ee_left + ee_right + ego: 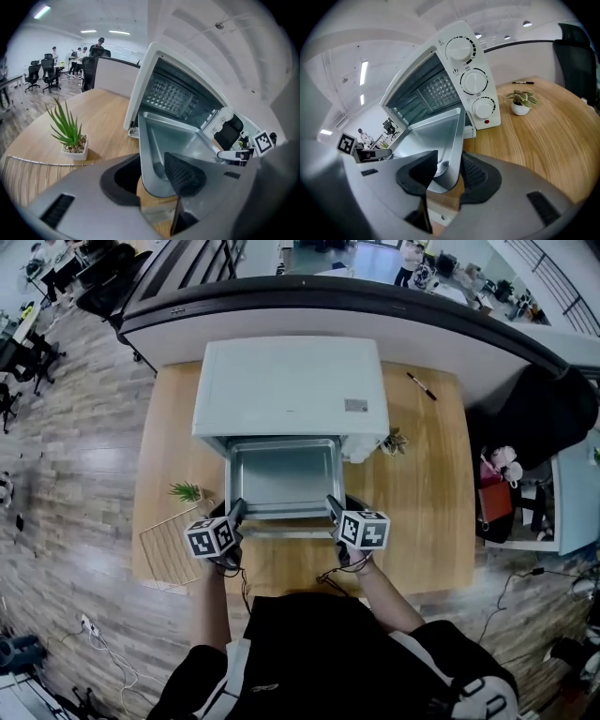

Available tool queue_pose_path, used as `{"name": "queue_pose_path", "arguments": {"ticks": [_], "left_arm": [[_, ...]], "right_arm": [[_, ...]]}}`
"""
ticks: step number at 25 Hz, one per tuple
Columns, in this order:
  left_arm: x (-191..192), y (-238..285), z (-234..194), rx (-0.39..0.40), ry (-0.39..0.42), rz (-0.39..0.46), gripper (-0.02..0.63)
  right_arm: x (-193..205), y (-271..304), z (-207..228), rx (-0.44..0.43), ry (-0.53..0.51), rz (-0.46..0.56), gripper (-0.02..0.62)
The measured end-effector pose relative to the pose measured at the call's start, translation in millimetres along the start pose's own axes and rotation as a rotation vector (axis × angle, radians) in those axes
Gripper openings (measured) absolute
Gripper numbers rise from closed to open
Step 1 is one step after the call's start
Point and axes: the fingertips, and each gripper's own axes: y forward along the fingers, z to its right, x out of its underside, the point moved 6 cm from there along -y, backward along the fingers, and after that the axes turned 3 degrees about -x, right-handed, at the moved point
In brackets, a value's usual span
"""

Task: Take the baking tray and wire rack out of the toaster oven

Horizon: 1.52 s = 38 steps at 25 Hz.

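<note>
The silver baking tray (284, 476) sticks halfway out of the open white toaster oven (291, 390), above the lowered door. My left gripper (236, 513) is shut on the tray's near left corner, and my right gripper (334, 510) is shut on its near right corner. In the left gripper view the tray (174, 140) has its rim between the pads of the left gripper (152, 178). The right gripper view shows the tray (433, 136) clamped at its edge by the right gripper (449, 171). The wire rack (172, 554) lies flat on the table's front left corner; its rim (28, 164) also shows in the left gripper view.
A small spiky plant (186, 491) (70, 133) stands left of the oven, near the rack. Another potted plant (394, 441) (520, 102) and a pen (421, 386) lie to the oven's right. The wooden table (431, 512) ends just before the person's body. People sit at desks far off.
</note>
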Motion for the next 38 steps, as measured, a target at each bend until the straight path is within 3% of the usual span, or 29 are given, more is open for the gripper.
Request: {"name": "queue_pose_path", "arguments": {"ticks": [9,19,28,38], "left_arm": [[22.2,-23.2,2.4,0.002,-0.013,-0.017,0.164],[25.9,-67.3,-2.8,0.028,0.004,0.032,0.164],[22.4,-132.2,-57.6,-0.017,-0.030,0.119,0.156],[64.7,-224.9,-143.2,-0.167,-0.212,0.232,0.156]], "right_arm": [[13.9,-16.1,-9.5,0.010,-0.003,0.001,0.143],[31.9,-28.6,-34.6,0.021,0.012,0.046,0.135],[44.7,-9.0,-107.2,-0.064,-0.035,0.063,0.130],[59.0,34.6,-218.9,-0.218,-0.204,-0.026,0.130]]}}
